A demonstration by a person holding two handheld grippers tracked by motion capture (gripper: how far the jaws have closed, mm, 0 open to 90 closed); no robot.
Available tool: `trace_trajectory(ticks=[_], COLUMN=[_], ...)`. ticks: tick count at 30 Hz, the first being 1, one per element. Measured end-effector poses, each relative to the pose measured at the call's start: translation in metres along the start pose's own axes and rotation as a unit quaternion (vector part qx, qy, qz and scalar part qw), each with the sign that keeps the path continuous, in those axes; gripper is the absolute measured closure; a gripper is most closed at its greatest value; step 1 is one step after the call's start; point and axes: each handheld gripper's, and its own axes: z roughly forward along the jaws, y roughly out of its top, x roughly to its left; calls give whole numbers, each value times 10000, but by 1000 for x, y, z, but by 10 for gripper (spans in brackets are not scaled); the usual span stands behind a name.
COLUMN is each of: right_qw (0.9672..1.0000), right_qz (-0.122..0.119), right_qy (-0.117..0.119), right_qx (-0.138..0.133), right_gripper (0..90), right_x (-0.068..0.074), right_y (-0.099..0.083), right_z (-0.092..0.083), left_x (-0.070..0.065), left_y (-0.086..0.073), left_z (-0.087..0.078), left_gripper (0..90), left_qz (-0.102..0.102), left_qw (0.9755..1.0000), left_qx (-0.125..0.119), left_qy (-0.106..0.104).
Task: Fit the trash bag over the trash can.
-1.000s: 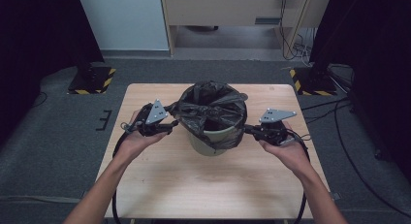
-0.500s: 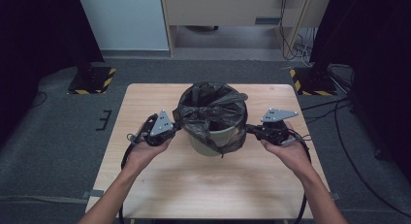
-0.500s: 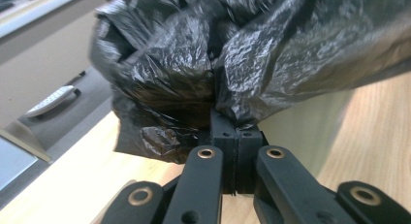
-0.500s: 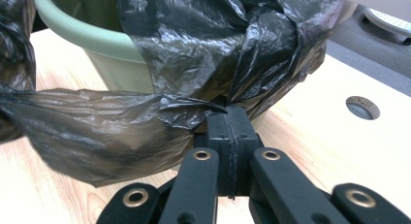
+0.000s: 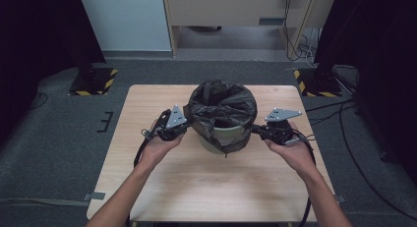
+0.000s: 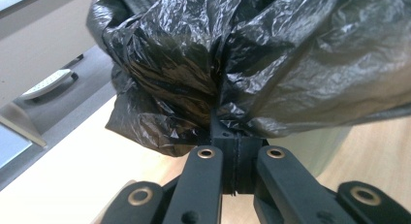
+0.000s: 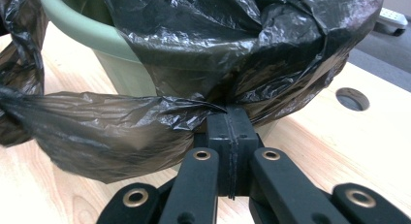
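A pale green bin (image 5: 216,142) lined with a black plastic bag (image 5: 223,105) stands mid-table on the wooden table (image 5: 206,187). My left gripper (image 5: 187,125) sits against the bag's left side; in the left gripper view its jaws (image 6: 236,136) are shut on a gathered fold of the bag (image 6: 271,64). At the bin's right side my right gripper (image 5: 253,130) is shut (image 7: 231,122) on a twisted stretch of the bag (image 7: 111,122), beside the bin's green rim (image 7: 82,32). A hand holds each gripper.
The table's near half is bare wood, with a round hole (image 7: 352,99) near its right edge. Striped-base stands (image 5: 93,80) flank the table on the grey floor, and cables (image 5: 344,114) trail at the right. A wooden cabinet (image 5: 236,11) stands beyond.
My left gripper has moved right and in toward the bin, and the bag's left edge, earlier stretched outward, now bunches at its jaws. The right gripper has stayed put.
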Motion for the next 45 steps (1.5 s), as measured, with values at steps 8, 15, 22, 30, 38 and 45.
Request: trace_trajectory(ticks=[8,15,22,30,38,45], right_qw=[9998,9999,9999,9997,9999,9999], right_qz=[138,5,53,188,81,61], right_qy=[-111,13,-9,-42,38,71], right_qx=[-68,-135,-86,-119,-56,118], right_gripper=[900,900,900,900,900,900], right_x=[-7,1,-2,-11,-5,-4], right_y=[-4,-6,-14,-16,-17,-24], right_z=[-10,-14,-13,-17,-10,-1], left_x=[8,7,-2,-30,-37,-33], left_y=[8,7,7,-5,-17,-21], left_z=[16,4,-5,-27,-20,-7], left_gripper=[883,884,900,900,900,900], left_qz=[-108,-62,105,212,295,362], left_qw=[9998,9997,9997,9980,9986,9990], left_qx=[67,-129,-198,-510,-348,-166], left_qy=[144,198,-45,-304,-273,-180])
